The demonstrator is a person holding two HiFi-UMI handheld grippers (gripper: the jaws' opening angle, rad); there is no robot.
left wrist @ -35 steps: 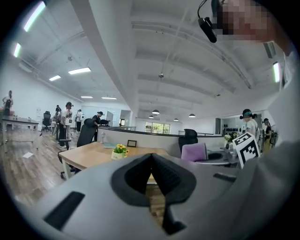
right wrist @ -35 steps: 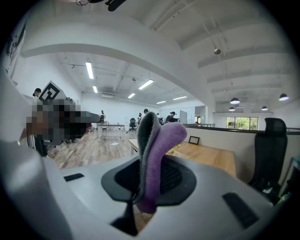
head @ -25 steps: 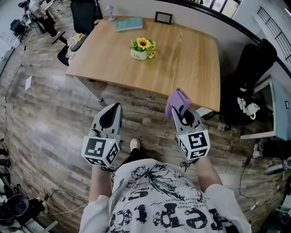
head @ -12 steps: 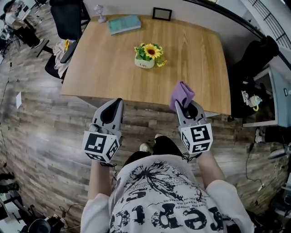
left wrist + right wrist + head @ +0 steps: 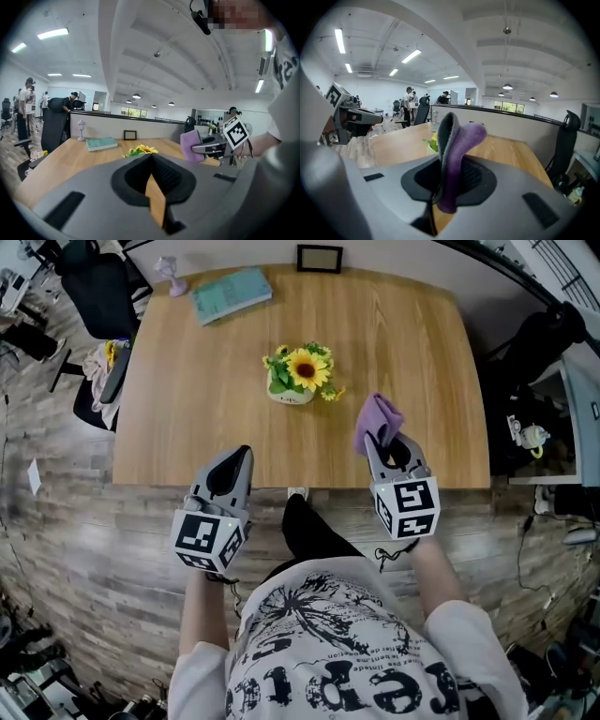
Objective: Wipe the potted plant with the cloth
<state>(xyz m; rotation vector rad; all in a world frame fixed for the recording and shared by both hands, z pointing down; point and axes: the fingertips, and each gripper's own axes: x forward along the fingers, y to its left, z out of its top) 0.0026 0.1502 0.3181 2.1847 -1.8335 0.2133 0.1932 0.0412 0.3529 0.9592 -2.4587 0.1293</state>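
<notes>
A person is standing at the near edge of a wooden table [image 5: 178, 418], holding a gripper in each hand. The right gripper [image 5: 382, 439] is pinching a purple cloth [image 5: 376, 418] that is sticking up over the table's near right part. The left gripper [image 5: 237, 457], jaws pressed together on nothing, is hovering at the near edge. The potted plant [image 5: 298, 377], sunflowers in a small white pot, is sitting mid-table beyond both grippers, apart from them, with a teal book [image 5: 232, 294] lying at the far left.
</notes>
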